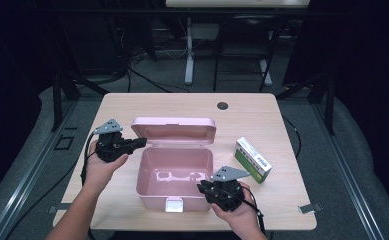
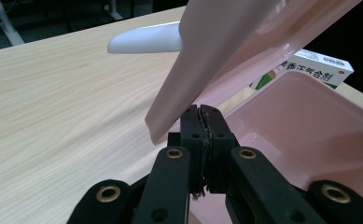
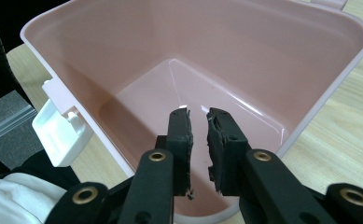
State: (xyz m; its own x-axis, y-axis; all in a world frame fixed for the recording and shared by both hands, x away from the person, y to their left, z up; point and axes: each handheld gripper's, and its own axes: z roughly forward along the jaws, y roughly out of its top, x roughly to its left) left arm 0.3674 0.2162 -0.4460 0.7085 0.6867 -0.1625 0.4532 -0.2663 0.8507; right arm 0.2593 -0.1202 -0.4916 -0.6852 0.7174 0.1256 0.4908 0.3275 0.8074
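A pink plastic box [image 1: 143, 176] stands at the table's middle with its lid [image 1: 174, 130] swung up and back; its inside looks empty [image 3: 179, 42]. A white latch [image 1: 173, 204] hangs on its front wall. My left gripper [image 1: 143, 142] is at the lid's left end, jaws shut, with nothing between the pads. In the left gripper view the gripper [image 2: 201, 112] has its tips right under the lid's edge [image 2: 226, 46]; I cannot tell if they touch. My right gripper [image 1: 202, 186] hovers over the box's front right corner. In the right gripper view its pads [image 3: 198, 114] stand a narrow gap apart, holding nothing.
A white and green medicine carton [image 1: 252, 159] lies flat to the right of the box, also visible past the lid [image 2: 319, 65]. A white handle [image 2: 146, 39] sticks out from the lid. A dark cable hole [image 1: 222, 105] sits near the table's far edge.
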